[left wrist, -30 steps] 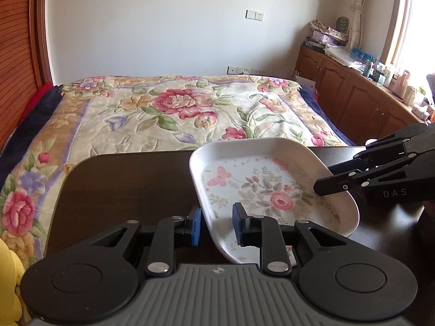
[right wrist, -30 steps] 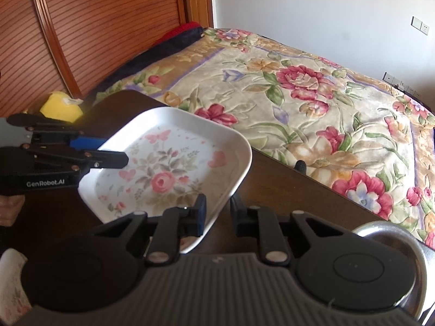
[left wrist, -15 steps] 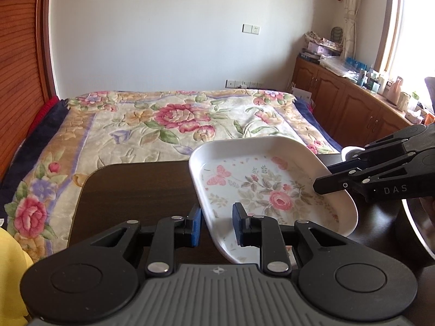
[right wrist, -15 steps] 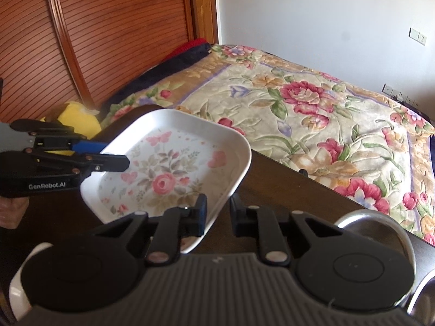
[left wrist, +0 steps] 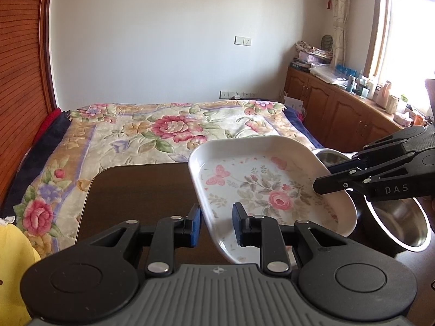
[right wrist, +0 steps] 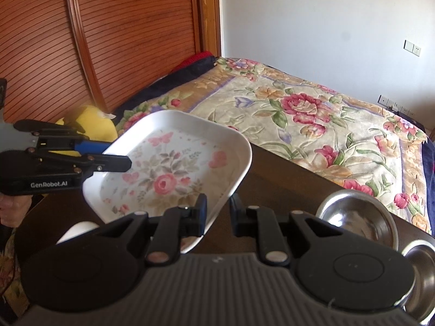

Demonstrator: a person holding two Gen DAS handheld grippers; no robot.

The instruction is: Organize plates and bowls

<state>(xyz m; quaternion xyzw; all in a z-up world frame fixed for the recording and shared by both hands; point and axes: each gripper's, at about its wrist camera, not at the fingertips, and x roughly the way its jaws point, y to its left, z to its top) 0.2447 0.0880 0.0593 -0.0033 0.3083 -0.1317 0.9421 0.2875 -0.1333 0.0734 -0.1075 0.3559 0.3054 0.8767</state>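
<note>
From the left wrist: left claw (left wrist: 216, 224) at a narrow gap, the near rim of a white flowered plate (left wrist: 261, 187) between its blue-padded fingers (left wrist: 195, 225); whether the pads press the rim cannot be told for sure, though the plate hangs tilted above the dark table (left wrist: 136, 190). Right claw (left wrist: 325, 183) reaching in from the right, tip over the plate's far right rim, one finger above the rim. Beyond and below that claw, two steel bowls (left wrist: 402, 222) on the table. Far ahead, a flowered bed cover (left wrist: 163, 133); low at the left, something yellow (left wrist: 13, 258). From the right wrist: right claw (right wrist: 218, 212) narrow, the plate (right wrist: 176, 168) rim passing between its fingers (right wrist: 201, 212), left finger inside the plate, right finger outside it. Left claw (right wrist: 119, 159) coming in from the left, pinching the opposite rim with a blue finger under and a black one over. Steel bowls (right wrist: 359, 217) just right of the claw on the table (right wrist: 285, 179). Yellow thing (right wrist: 92, 122) behind the left claw.
</note>
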